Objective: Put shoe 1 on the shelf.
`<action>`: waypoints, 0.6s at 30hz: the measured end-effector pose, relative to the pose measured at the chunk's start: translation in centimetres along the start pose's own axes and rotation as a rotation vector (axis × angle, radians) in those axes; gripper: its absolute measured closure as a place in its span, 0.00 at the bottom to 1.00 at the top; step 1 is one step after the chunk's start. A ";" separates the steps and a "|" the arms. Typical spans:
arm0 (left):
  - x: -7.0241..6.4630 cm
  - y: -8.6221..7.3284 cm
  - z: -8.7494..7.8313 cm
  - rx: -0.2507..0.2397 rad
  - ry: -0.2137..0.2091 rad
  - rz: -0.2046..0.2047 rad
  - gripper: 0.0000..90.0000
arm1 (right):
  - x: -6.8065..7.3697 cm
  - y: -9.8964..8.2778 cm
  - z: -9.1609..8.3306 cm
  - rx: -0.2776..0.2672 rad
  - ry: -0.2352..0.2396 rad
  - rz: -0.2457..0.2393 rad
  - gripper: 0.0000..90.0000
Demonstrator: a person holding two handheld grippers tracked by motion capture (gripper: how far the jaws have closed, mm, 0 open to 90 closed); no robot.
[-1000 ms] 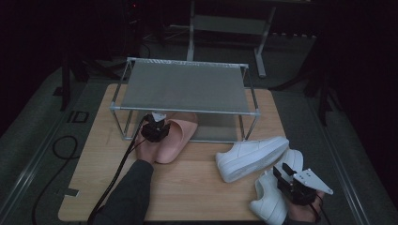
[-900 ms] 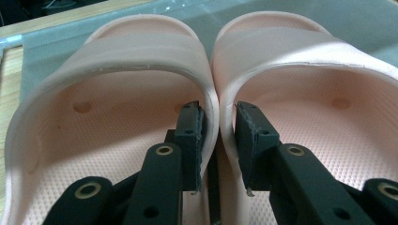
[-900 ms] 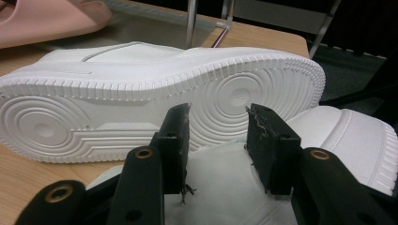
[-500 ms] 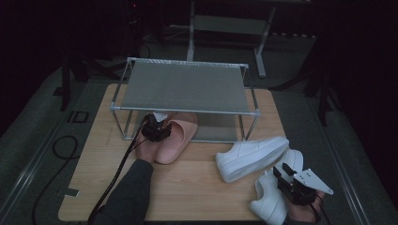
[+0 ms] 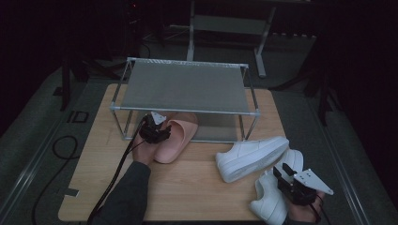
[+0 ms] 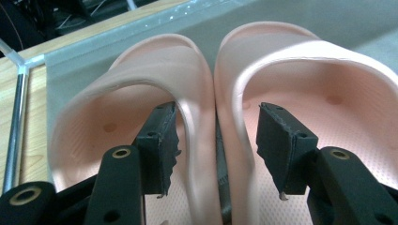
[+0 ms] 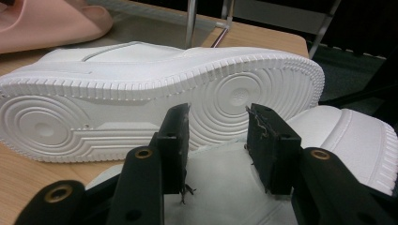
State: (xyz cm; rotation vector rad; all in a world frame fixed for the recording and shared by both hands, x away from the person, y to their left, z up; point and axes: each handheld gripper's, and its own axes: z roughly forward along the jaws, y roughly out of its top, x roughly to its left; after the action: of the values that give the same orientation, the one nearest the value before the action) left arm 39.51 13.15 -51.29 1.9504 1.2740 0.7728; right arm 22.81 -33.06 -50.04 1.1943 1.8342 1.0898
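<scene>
Pink slippers (image 6: pixel 206 108) lie under the front left of the rack (image 5: pixel 185 86) on the table (image 5: pixel 187 178); left gripper (image 6: pixel 216 145) jaws, just opened, straddle their inner walls. Right gripper (image 7: pixel 218 145), jaws apart, hovers over white sneakers (image 7: pixel 155 93) near the front right corner.

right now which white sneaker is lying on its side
The white sneaker farther from the right gripper, nearer the rack: tipped over, sole showing in the right gripper view. The other white sneaker sits upright beneath that gripper.

Bare wooden tabletop (image 5: pixel 187 185) lower centre is passable; grey metal-framed shoe rack (image 5: pixel 185 86) blocks upper centre, white sneakers (image 5: pixel 251 157) lower right.
</scene>
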 end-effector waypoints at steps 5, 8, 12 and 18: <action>0.1 -0.2 -0.3 0.007 -0.049 0.048 0.54 | 0.0 0.0 0.0 0.002 -0.002 -0.003 0.65; 0.0 -0.3 -0.6 0.001 -0.056 0.065 0.54 | 0.0 0.0 0.0 0.000 -0.001 -0.001 0.65; -0.2 -0.3 -1.4 0.002 -0.061 0.091 0.54 | 0.0 0.0 0.0 0.001 -0.002 -0.002 0.65; -0.3 -0.8 -3.1 -0.010 -0.094 0.103 0.60 | 0.0 0.0 0.0 0.001 -0.002 -0.003 0.65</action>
State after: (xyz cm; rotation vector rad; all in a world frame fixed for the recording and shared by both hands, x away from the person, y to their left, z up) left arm 36.57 13.72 -50.08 2.0328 1.1197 0.7273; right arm 22.77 -33.06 -50.03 1.1928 1.8345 1.0860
